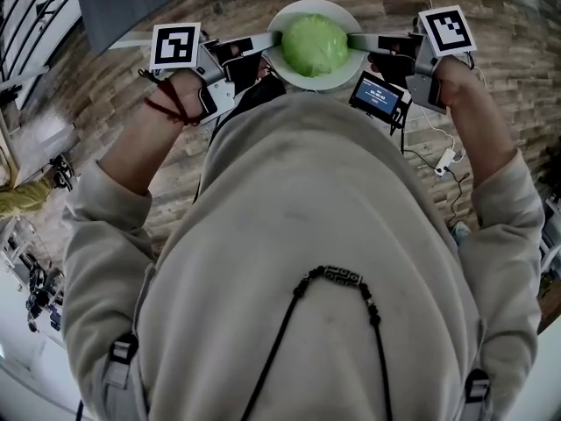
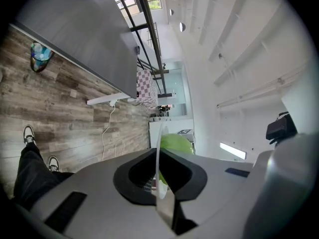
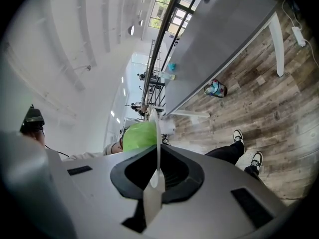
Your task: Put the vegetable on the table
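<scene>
A round green vegetable [image 1: 315,46], like a cabbage, lies on a white plate [image 1: 338,12] that I carry in front of my chest. My left gripper [image 1: 273,42] is shut on the plate's left rim and my right gripper [image 1: 355,42] on its right rim. In the left gripper view the plate [image 2: 158,156] shows edge-on between the jaws of the left gripper [image 2: 160,183], with the vegetable [image 2: 176,144] beyond. In the right gripper view the plate's rim [image 3: 158,143] is pinched the same way by the right gripper [image 3: 155,180], and the vegetable [image 3: 139,136] sits to its left. The grey table [image 1: 131,3] stands ahead to the left.
Wood-plank floor lies all around. A white power strip with its cable [image 1: 445,160] is on the floor at the right. A black railing [image 1: 26,24] runs at the far left. A small bag [image 2: 39,56] sits under the table [image 2: 84,39]. My own shoes [image 3: 238,135] show below.
</scene>
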Demonstrator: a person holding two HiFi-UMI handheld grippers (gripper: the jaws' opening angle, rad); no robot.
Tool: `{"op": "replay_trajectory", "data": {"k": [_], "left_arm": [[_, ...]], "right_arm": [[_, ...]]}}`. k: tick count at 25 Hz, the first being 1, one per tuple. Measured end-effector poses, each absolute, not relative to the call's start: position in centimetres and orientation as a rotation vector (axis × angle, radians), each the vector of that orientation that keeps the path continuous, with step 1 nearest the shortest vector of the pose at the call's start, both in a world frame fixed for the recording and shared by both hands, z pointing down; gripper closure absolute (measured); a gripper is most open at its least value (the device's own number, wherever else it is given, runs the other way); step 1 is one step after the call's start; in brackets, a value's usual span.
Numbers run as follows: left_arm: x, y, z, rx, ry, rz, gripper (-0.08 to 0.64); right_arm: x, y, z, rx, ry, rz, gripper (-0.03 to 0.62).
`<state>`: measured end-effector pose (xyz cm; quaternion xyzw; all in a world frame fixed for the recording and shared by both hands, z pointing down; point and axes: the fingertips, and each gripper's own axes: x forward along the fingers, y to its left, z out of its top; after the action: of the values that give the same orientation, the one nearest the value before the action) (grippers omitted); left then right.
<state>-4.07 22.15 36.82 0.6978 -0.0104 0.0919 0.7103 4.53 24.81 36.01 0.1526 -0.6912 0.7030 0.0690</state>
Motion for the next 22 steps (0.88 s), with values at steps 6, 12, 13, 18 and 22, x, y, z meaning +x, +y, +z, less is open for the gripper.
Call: {"op": "replay_trajectory", "data": {"k": [6,12,13,18,22], "left_arm": [[-8.4,15.6,36.6,1.509,-0.017,0.199,0.542],[-8.5,15.3,36.3,1.532,0.003,0.196,0.543],[-8.5,15.3,36.3,1.535,0.006,0.194,0.543],[-8.3,15.0,35.9,1.551,0.012,0.179,0.543],[-8.5,14.9,35.7,1.562,0.014,0.169,0.543]], "right_arm": [[0.2,18.0,35.8,0.457,-2.027,2.137,0.565],[0.0,17.9,35.4,0.479,-2.06,2.134,0.565],[0.0,17.9,35.3,0.485,-2.064,2.133,0.565],[0.2,17.7,35.1,0.511,-2.077,2.119,0.565],[-0.1,17.4,34.7,0.515,-2.099,2.095,0.565]]}}
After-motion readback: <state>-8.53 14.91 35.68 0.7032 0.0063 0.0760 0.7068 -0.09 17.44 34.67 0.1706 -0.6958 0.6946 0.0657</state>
